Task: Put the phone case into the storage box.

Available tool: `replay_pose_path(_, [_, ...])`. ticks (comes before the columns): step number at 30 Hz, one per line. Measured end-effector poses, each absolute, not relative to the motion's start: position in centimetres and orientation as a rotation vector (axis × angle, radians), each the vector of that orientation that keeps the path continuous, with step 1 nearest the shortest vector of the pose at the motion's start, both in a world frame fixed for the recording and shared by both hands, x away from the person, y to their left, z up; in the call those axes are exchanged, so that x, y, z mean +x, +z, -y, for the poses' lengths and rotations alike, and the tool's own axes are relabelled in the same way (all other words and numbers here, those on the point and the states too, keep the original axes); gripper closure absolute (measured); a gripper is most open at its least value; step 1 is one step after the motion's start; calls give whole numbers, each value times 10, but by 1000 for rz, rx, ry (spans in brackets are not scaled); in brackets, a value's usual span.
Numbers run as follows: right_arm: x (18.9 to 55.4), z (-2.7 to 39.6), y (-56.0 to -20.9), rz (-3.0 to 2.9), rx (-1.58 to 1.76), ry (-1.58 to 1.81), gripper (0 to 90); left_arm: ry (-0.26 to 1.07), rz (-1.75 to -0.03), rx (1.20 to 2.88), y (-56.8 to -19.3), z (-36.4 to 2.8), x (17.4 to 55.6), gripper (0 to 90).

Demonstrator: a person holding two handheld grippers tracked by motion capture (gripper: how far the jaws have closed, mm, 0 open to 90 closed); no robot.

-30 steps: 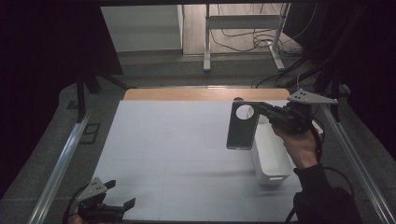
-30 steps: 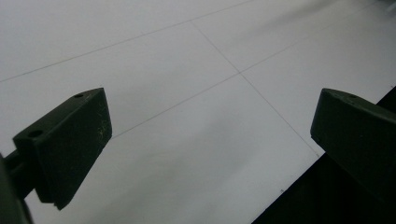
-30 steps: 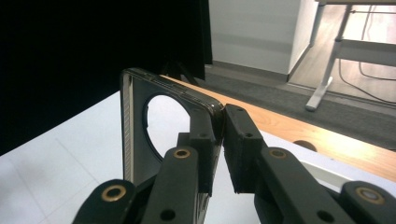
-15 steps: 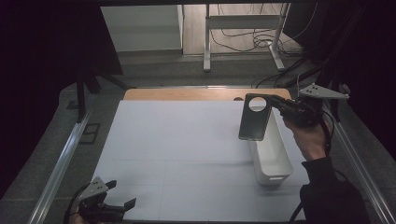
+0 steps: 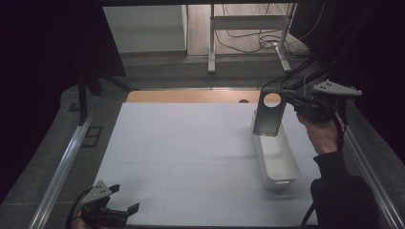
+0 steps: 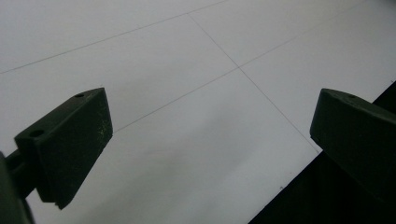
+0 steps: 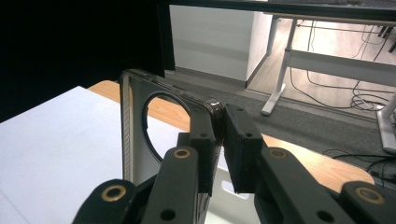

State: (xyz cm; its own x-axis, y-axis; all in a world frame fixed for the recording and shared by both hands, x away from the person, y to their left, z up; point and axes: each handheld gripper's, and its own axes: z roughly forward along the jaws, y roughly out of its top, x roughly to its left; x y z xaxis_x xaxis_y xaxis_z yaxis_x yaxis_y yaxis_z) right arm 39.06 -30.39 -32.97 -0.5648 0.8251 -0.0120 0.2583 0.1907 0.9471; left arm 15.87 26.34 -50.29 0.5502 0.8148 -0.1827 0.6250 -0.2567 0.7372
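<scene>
Two grippers work over a white counter (image 5: 191,143). Right gripper (image 5: 289,101), held in the person's right hand (image 5: 321,131), has its jaws closed narrow on the upper corner of a phone case (image 5: 270,114). In the right gripper view the pads (image 7: 238,144) pinch the case's (image 7: 140,126) thin top edge, so that the case hangs down and to the left of the jaws.

Phone case: a flat, dark grey, rectangular shell with rounded corners and a raised rim. A large round cut-out (image 5: 272,99) sits near its top, through which the wooden strip (image 5: 191,96) at the counter's far edge shows. The case stands upright, its long side vertical, its broad face turned toward the high view. Its inner wall looks ribbed along one long edge in the right gripper view.

White bin (image 5: 277,157): a long, narrow, open tray lying just below the gripper; the case's lower end hangs over the bin's far end, and whether it touches the rim cannot be told.

Left gripper (image 5: 124,200): well apart from the case, near the counter's front edge, jaws spread wide with nothing between them.
</scene>
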Motion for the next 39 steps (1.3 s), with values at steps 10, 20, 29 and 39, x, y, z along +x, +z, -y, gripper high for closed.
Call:
replay_pose_path(10, [407, 311, -333, -1926, 985, 1370, 821, 298, -1160, 1983, -503, -263, 159, 0])
replay_pose_path(20, [428, 321, -341, -1920, 983, 1395, 821, 294, -1162, 1983, -503, -263, 159, 0])
replay_pose_path(29, [439, 326, -349, -1911, 984, 1383, 821, 293, -1164, 1986, -503, -263, 159, 0])
replay_pose_path(39, [454, 328, -360, -1930, 963, 1373, 821, 288, -1166, 1989, -503, -263, 159, 2])
